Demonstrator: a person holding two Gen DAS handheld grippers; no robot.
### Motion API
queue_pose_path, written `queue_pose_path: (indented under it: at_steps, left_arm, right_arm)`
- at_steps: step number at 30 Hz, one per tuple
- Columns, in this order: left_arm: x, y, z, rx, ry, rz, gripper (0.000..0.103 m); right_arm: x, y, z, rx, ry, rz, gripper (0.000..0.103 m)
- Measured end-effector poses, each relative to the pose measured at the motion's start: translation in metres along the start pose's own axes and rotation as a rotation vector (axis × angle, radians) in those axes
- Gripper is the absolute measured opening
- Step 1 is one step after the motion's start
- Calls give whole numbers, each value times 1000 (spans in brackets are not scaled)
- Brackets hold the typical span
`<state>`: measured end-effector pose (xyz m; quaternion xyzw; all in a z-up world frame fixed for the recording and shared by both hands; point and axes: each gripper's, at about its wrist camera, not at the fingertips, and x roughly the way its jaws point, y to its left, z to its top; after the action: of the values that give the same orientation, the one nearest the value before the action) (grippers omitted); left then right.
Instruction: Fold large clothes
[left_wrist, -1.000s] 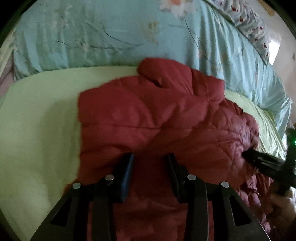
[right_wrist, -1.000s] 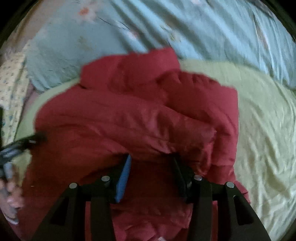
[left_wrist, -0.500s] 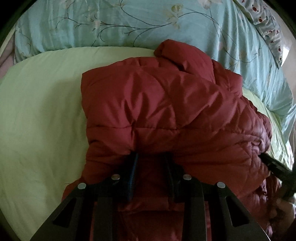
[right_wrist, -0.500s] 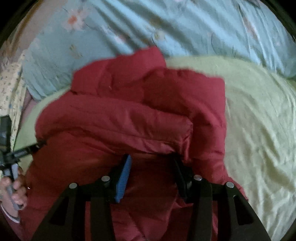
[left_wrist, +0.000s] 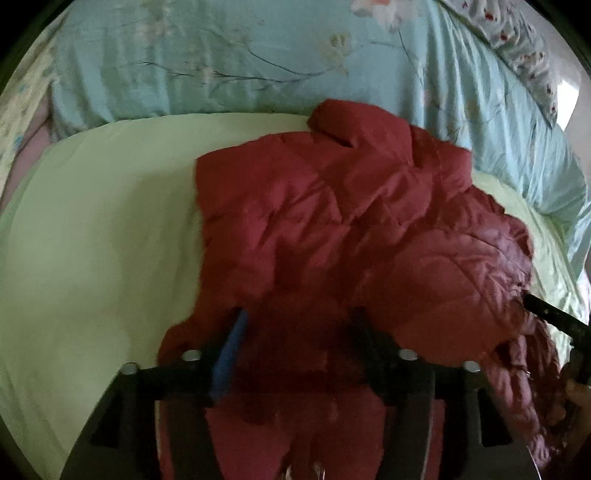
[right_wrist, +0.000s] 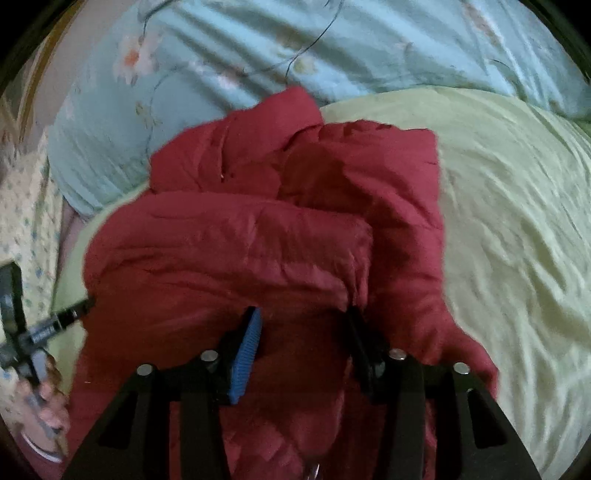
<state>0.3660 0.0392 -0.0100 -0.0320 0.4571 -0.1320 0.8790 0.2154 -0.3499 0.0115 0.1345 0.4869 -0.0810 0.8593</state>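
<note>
A dark red quilted puffer jacket (left_wrist: 332, 221) lies bunched on a pale green sheet (left_wrist: 92, 240), its collar toward the far blue duvet. It also shows in the right wrist view (right_wrist: 240, 240), with a puffy fold lying across its middle. My left gripper (left_wrist: 295, 332) is open, its jaws spread wide over the jacket's near hem, with fabric between them. My right gripper (right_wrist: 303, 328) is open too, over the near edge on the other side. Each gripper shows at the edge of the other's view, the right one (left_wrist: 554, 321) and the left one (right_wrist: 55, 325).
A light blue floral duvet (left_wrist: 240, 62) runs along the far side of the bed. A patterned pillow (left_wrist: 524, 48) lies at the far right. A hand (right_wrist: 40, 417) holds the left gripper at the left edge of the right wrist view. Green sheet (right_wrist: 517, 221) lies to the right.
My left gripper's jaws, narrowed on the hem half a second ago, have spread wide. The jacket has dropped slightly away from the left wrist camera. The right gripper has stayed open.
</note>
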Motion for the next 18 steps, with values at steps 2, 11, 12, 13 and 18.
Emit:
queue_pose_path:
  at_steps: [2, 11, 12, 13, 18]
  left_arm:
    - [-17, 7, -12, -25, -2, -28, 60]
    - [-79, 41, -82, -115, 18, -77, 60]
    - [-86, 45, -89, -126, 24, -84, 60]
    - [-91, 47, -95, -130, 26, -84, 60]
    - [-121, 63, -127, -153, 35, -83, 62]
  right_arm:
    - [-18, 0, -6, 9, -2, 24, 60]
    - [-86, -13, -55, 49, -6, 75, 65]
    - [-89, -15, -58, 55, -7, 77, 65]
    - [-95, -17, -64, 64, -6, 82, 67]
    - [-120, -33, -91, 114, -4, 91, 70]
